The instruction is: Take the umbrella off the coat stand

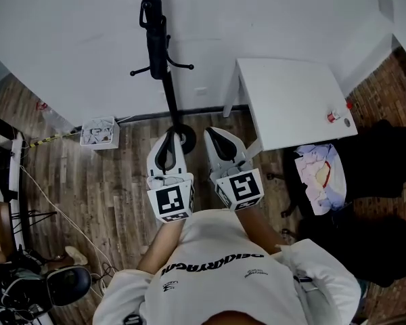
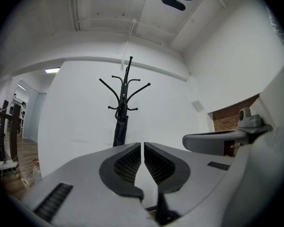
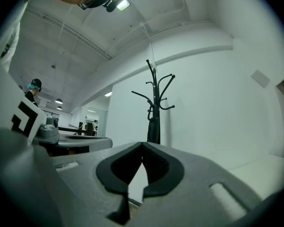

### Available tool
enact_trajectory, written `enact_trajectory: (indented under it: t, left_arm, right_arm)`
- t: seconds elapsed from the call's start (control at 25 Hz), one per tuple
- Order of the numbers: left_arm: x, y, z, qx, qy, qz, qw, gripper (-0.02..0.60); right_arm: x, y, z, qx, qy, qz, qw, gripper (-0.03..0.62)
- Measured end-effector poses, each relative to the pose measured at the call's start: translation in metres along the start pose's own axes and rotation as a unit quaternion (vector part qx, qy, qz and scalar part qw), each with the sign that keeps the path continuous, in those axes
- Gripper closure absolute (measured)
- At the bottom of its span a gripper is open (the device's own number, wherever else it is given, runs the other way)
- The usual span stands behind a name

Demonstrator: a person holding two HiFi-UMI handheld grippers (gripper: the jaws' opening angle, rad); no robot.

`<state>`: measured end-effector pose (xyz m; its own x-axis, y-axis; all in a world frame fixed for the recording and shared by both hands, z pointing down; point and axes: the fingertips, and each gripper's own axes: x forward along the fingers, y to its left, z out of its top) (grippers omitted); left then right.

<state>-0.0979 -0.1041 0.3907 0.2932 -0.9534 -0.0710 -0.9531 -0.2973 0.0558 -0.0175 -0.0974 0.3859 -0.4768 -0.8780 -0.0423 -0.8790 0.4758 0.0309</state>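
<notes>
A black coat stand rises against the white wall, its round base on the wood floor. A folded black umbrella hangs from its upper hooks, along the pole. My left gripper and right gripper are held side by side, level, short of the stand, both shut and holding nothing. In the left gripper view the stand and the umbrella stand straight ahead beyond the shut jaws of the left gripper. In the right gripper view the umbrella hangs ahead of the right gripper.
A white table stands to the right of the stand, with small items near its far corner. A white box sits on the floor at left. Papers and a dark chair are at right; cables and gear lie at the lower left.
</notes>
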Motion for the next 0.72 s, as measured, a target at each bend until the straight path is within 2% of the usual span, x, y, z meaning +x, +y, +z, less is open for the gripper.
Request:
enact_trajectory:
  t: [0.28, 0.72]
  left_arm:
    - [0.042, 0.012, -0.011, 0.007, 0.01, 0.012, 0.9999, 0.565]
    - [0.124, 0.042, -0.001, 0.013, 0.012, 0.051, 0.9985, 0.565]
  right_arm:
    - [0.038, -0.025, -0.008, 0.009, 0.003, 0.003, 1.0, 0.599]
    - [0.115, -0.07, -0.003, 0.016, -0.005, 0.037, 0.999, 0.598]
